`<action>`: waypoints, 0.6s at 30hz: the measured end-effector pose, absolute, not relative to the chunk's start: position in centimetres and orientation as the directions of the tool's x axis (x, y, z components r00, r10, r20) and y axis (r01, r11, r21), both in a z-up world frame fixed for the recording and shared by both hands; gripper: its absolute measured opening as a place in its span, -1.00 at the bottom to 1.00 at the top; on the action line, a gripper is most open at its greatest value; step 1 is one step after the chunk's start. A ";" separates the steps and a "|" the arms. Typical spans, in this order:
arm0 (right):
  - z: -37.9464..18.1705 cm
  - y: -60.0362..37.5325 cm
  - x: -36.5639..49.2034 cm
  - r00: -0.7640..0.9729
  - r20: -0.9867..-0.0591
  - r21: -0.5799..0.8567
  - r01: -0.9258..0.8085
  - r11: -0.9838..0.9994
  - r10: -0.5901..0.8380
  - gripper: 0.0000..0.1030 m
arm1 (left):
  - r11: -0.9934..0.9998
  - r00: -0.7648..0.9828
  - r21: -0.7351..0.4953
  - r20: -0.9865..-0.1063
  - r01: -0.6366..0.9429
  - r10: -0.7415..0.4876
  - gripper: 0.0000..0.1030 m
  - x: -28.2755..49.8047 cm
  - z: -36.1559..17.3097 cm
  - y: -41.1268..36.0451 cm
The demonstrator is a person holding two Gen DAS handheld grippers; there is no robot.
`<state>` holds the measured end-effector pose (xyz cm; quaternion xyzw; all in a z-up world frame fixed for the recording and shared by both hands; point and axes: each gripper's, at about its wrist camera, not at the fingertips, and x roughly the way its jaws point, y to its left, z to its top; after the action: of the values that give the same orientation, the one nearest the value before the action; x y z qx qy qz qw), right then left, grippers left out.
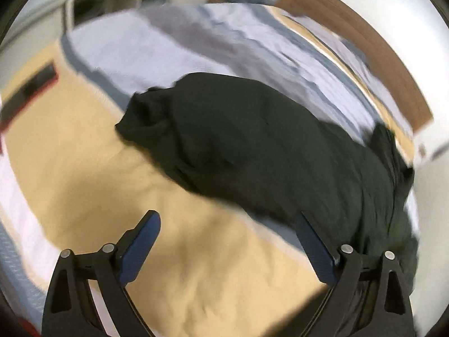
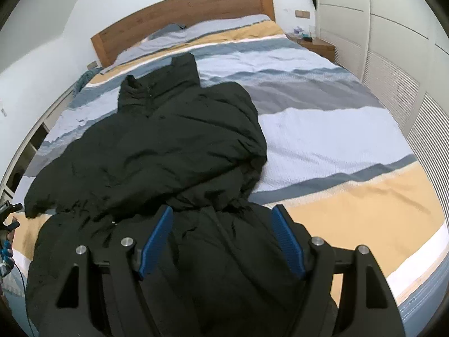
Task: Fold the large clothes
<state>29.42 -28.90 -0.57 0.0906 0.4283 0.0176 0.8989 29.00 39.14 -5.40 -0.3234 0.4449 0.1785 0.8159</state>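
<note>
On the striped bed (image 2: 322, 129), I'm hovering both wide-open, empty grippers, left gripper (image 1: 227, 224) and right gripper (image 2: 223, 217), over the black jacket (image 2: 168, 146).

Striped bedspread (image 2: 322, 129), wooden headboard (image 2: 182, 14), bedside table (image 2: 317, 46), white slatted wardrobe (image 2: 393, 56), white wall (image 2: 56, 28)

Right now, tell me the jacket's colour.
Plain black jacket, no pattern; the right wrist view shows it best.

Both wrist views over one jacket (image 2: 157, 140)
</note>
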 end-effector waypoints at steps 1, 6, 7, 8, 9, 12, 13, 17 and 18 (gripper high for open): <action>-0.9 -28.9 29.6 0.629 -0.771 0.176 0.051 0.983 0.106 0.39 | 0.699 0.545 -0.394 -0.838 -0.597 -0.007 0.79 29.3 -6.1 40.3; -2.0 -28.9 30.0 0.614 -0.785 0.151 0.065 0.986 0.080 0.39 | 0.607 0.571 -0.483 -0.819 -0.631 -0.059 0.77 30.7 -8.6 43.0; -2.0 -28.9 30.1 0.613 -0.786 0.143 0.065 0.988 0.074 0.39 | 0.589 0.577 -0.500 -0.814 -0.635 -0.069 0.77 30.9 -9.0 43.3; -2.0 -28.9 30.1 0.613 -0.787 0.135 0.065 0.989 0.068 0.39 | 0.572 0.580 -0.513 -0.811 -0.639 -0.079 0.76 31.2 -9.3 43.6; -1.9 -28.9 30.1 0.613 -0.788 0.131 0.065 0.989 0.064 0.39 | 0.547 0.587 -0.535 -0.804 -0.644 -0.096 0.68 31.3 -9.8 44.0; -1.8 -29.3 29.8 0.612 -0.789 0.126 0.069 0.990 0.058 0.39 | 0.482 0.622 -0.602 -0.770 -0.637 -0.141 0.25 31.8 -10.5 44.7; -1.8 -29.4 29.7 0.612 -0.789 0.124 0.068 0.990 0.057 0.39 | 0.470 0.627 -0.615 -0.763 -0.633 -0.154 0.07 32.1 -10.6 44.8; -1.5 -29.7 29.2 0.615 -0.786 0.130 0.066 0.989 0.062 0.39 | 0.453 0.674 -0.673 -0.714 -0.585 -0.189 -0.73 32.3 -9.7 44.5; -1.3 -29.6 29.1 0.618 -0.784 0.131 0.064 0.989 0.064 0.39 | 0.474 0.673 -0.662 -0.718 -0.580 -0.178 -0.80 32.3 -9.3 44.2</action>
<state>29.09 -29.65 -1.30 0.0732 0.4370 0.0000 0.8965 32.27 44.21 -9.31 -0.4960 0.3824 0.1308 0.7685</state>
